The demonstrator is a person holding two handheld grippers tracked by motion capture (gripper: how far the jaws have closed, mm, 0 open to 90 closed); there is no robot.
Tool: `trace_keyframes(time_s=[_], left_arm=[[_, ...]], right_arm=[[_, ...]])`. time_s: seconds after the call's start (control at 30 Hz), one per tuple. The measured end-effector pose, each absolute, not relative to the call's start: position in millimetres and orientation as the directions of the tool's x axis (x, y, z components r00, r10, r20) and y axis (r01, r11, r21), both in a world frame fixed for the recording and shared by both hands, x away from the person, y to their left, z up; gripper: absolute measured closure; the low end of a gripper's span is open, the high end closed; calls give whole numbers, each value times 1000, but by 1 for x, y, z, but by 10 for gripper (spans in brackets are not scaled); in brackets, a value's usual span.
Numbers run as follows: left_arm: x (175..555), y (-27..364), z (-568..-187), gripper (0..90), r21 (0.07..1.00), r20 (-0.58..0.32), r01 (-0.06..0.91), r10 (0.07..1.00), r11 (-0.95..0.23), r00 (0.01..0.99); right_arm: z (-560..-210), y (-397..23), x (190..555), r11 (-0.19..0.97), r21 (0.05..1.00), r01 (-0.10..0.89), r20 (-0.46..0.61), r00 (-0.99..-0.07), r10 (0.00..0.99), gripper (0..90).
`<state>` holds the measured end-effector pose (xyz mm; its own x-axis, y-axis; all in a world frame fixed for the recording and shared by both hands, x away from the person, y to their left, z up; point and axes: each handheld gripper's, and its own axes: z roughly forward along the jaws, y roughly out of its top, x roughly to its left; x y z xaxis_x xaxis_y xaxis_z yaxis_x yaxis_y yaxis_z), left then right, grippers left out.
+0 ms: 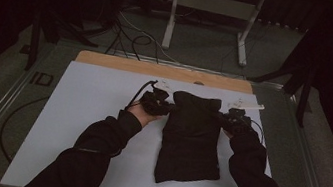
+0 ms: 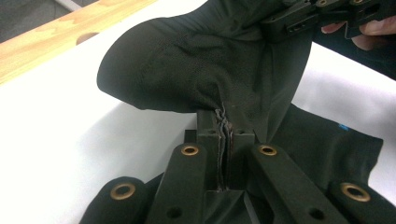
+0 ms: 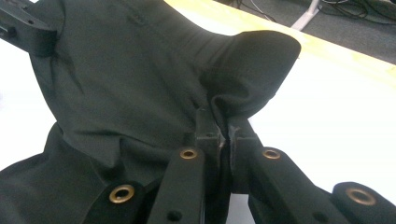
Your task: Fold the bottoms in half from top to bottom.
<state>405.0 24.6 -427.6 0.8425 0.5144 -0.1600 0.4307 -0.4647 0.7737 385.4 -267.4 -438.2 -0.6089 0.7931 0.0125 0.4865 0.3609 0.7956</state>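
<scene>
A dark folded garment lies lengthwise on the white board, its far end lifted between my two hands. My left gripper is shut on the garment's left edge; in the left gripper view its jaws pinch several bunched layers of the garment. On the opposite edge, my right gripper is shut on the cloth; in the right gripper view the garment is clamped at the jaw tips. Each gripper view also shows the other gripper farther off, clamped on the cloth.
A wooden strip borders the board's far edge. Beyond the table stand a white frame and loose cables on the floor. A cable loops off the board's left side.
</scene>
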Motion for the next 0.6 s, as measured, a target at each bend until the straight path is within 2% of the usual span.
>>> trace_keyframes(time_s=[0.6], left_arm=[[372, 19, -426, 877, 775, -165, 398, 452, -491, 877]], right_arm=[[-442, -274, 353, 368, 798, 478, 12, -623, 782, 865]])
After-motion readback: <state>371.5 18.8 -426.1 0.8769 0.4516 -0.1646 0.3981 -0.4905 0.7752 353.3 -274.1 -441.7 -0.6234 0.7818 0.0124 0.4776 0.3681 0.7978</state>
